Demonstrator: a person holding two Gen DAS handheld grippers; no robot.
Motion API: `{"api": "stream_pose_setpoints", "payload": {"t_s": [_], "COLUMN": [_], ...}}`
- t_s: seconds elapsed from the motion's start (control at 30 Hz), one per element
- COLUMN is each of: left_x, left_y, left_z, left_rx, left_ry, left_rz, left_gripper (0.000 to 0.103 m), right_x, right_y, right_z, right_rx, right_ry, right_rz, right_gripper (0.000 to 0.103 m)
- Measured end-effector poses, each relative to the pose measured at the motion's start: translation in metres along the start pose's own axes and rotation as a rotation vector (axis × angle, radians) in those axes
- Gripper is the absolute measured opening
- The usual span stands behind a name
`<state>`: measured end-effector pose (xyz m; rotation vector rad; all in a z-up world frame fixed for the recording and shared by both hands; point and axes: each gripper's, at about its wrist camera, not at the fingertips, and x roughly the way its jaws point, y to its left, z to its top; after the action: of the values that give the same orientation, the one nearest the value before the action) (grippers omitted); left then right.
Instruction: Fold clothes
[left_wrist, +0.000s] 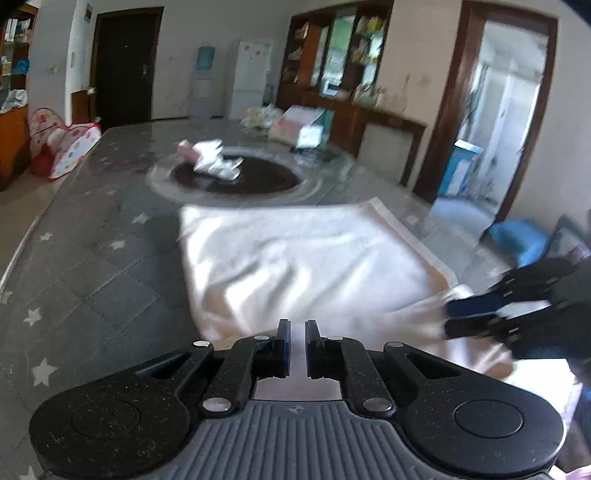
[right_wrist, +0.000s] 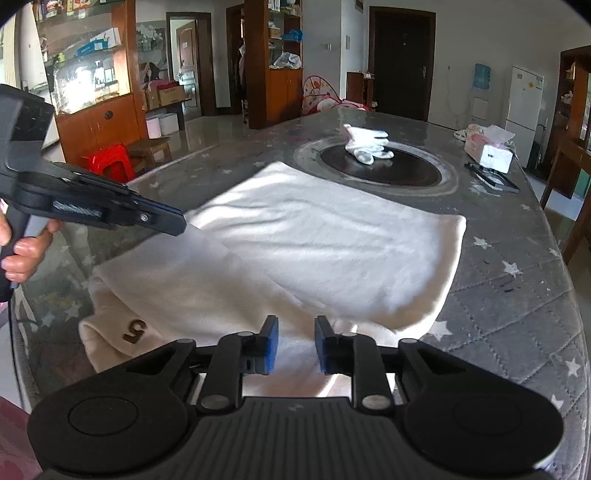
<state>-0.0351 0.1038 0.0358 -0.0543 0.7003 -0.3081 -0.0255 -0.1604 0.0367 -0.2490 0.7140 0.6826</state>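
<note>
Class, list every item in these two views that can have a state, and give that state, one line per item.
Cream-white fabric garment: folded over, flat on the table.
White cloth gloves: crumpled on the dark round inset.
Grey star-patterned quilted table cover: spread flat.
Left gripper: shut, nothing between its pads.
Right gripper: open, above the garment's near edge.
Dark door: closed.
</note>
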Motion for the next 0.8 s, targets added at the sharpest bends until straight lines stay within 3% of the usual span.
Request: {"api": "stream_pose_setpoints", "payload": {"t_s": [0.17, 0.43, 0.5, 0.73, 0.8], "left_x": [0.006, 0.001, -0.01, -0.049, -0.059], "left_y": [0.016, 0.009, 0.004, -0.026, -0.035], "left_z": [-0.007, -0.006, -0.007, -0.026, -0.035], "left_rx": [-0.047, 0.01, 0.05, 0.2, 0.261], "left_ry": [0.007, 0.004, -0.009, -0.01, -0.003], "left_rz": [-0.001, 0.022, 0.015, -0.023, -0.023], "left_gripper": [0.009, 0.01, 0.017, 0.029, 0.041], "right_x": [-0.006, -0.007, -0.015, -0.018, -0.021], "right_y": [-0.003, -0.002, 0.002, 0.018, 0.023], "right_z": [0.001, -0.002, -0.002, -0.016, -0.018], "right_rx": [-0.009, -0.035, -0.053, -0.161, -0.195], "right_ry": [-0.011, 0.004, -0.007, 0.023, 0.011], "right_rz": [-0.003, -0.01, 0.0, 0.024, 0.009], "right_gripper": [0.021, 0.022, 0.024, 0.031, 0.032]}}
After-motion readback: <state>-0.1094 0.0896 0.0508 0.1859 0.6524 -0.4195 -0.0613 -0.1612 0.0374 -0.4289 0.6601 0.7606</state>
